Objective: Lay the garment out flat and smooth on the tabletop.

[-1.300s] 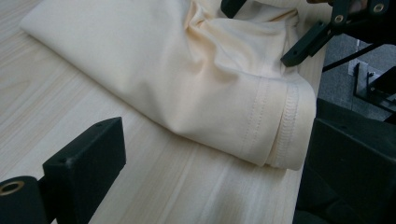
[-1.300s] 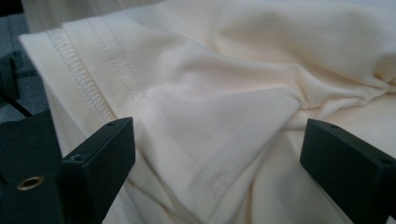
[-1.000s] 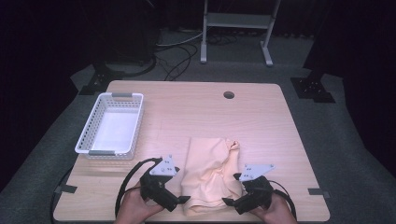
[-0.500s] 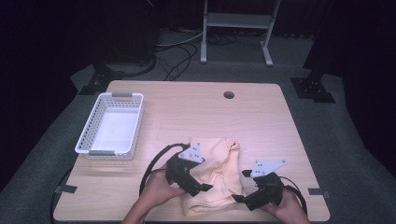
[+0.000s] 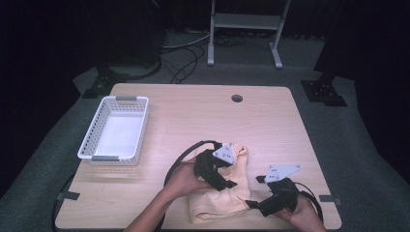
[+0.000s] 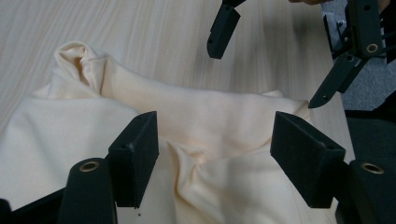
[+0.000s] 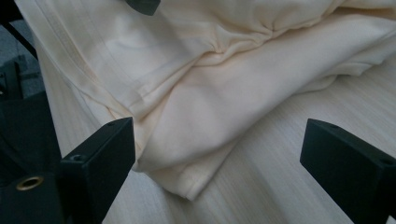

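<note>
We see a cream cloth point(image 5: 220, 203) bunched and folded on the wooden desk point(image 5: 203, 121), lying near the front edge, right of centre. The left tool point(image 5: 226, 182) sits over the cloth's upper part, held by a hand point(image 5: 186, 178) coming in from the front edge; in the left gripper view its jaws are spread wide with the cloth point(image 6: 196, 140) between and below them, pinching nothing. The right tool point(image 5: 254, 204) is just beside the cloth's right side, close to the front right corner, gripped by the other hand point(image 5: 302, 215). In the right gripper view its jaws are also spread apart, with a folded hem corner of the cloth point(image 7: 196, 121) lying on the desk between them, not gripped. The left gripper view also shows the right tool point(image 6: 271, 65) beyond the cloth, jaws apart. A white plastic basket point(image 5: 99, 140) stands near the left edge, well apart from the cloth. A round hole point(image 5: 237, 98) sits near the far edge of the desk
</note>
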Demonstrator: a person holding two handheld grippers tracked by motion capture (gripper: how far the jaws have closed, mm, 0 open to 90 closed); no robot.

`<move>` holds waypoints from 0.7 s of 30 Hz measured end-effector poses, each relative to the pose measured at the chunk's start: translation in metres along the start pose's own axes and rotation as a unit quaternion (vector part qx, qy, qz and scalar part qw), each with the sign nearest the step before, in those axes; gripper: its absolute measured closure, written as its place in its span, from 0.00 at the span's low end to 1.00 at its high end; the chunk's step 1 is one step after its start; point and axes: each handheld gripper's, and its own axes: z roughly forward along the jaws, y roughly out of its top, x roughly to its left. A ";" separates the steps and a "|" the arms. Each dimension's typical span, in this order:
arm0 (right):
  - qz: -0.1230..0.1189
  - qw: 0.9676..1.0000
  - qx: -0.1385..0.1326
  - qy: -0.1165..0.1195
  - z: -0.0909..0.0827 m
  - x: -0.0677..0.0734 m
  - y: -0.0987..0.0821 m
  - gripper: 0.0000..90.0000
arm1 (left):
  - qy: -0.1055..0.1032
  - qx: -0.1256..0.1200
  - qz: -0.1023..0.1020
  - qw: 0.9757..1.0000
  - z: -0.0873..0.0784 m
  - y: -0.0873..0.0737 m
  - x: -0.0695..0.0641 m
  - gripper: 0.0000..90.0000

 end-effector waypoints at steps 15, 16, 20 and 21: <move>0.003 1.000 -0.006 0.009 -0.005 -0.002 -0.004 0.11 | -0.024 0.075 0.048 0.996 0.036 0.023 0.015 0.58; 0.002 1.000 -0.006 0.008 -0.005 -0.002 -0.004 0.11 | -0.027 0.083 0.048 0.995 0.039 0.024 0.016 0.59; -0.001 1.000 -0.002 0.006 -0.005 -0.001 -0.004 0.11 | -0.032 0.107 0.046 0.993 0.051 0.025 0.021 0.62; -0.001 1.000 -0.002 0.006 -0.005 0.000 -0.004 0.11 | -0.033 0.112 0.044 0.992 0.053 0.024 0.022 0.63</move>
